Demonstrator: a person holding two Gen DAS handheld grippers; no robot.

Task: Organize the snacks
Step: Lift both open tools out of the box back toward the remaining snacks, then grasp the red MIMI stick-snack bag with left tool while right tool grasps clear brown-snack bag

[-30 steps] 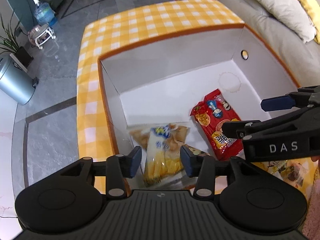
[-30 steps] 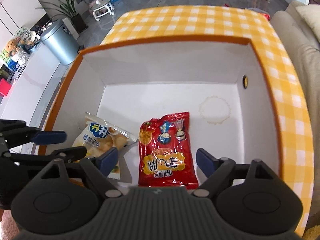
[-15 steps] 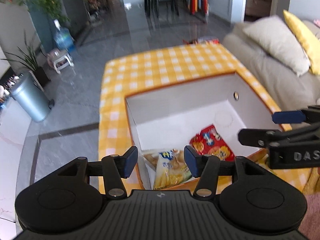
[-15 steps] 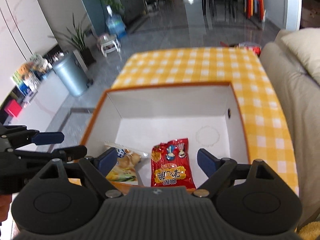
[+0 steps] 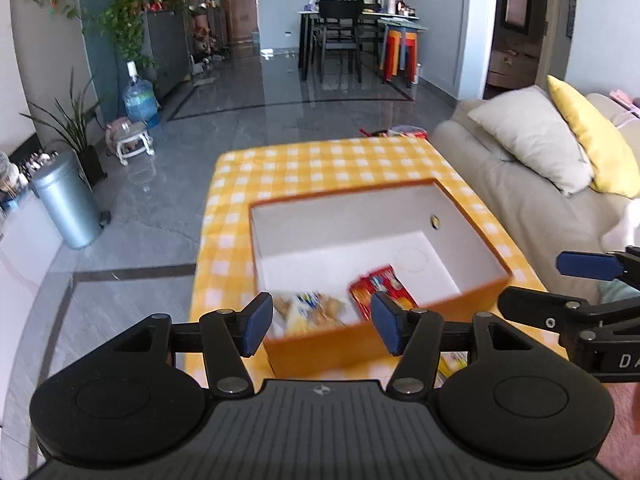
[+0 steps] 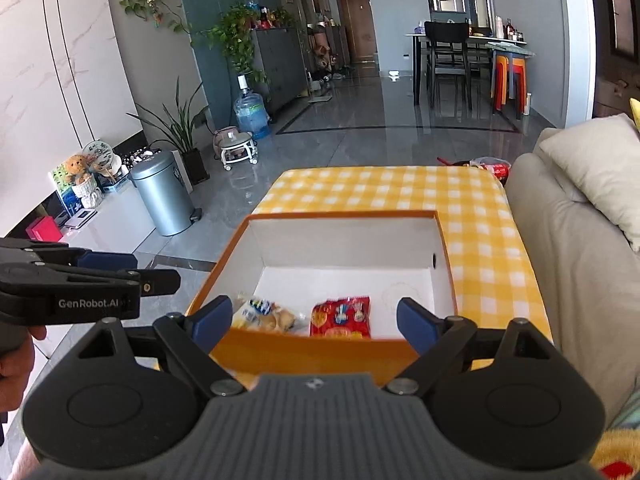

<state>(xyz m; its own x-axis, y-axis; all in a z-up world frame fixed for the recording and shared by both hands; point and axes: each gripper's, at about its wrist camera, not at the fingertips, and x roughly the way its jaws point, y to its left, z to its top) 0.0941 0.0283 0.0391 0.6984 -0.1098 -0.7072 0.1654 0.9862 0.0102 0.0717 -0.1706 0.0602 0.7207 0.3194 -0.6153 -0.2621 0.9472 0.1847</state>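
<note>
Both claws spread and empty, left claw point(image 5: 318, 328) just widened, right claw point(image 6: 314, 322), angled down over box point(image 6: 304, 354)

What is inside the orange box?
Two snack packets lie side by side on the white floor of the box: a yellow one and a red one. The near wall covers their lower ends, and anything tucked right behind it.

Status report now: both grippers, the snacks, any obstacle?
Left gripper open, empty, jaws just widened. Right gripper open, empty. Yellow snack and red snack in box. Nothing blocking.
</note>
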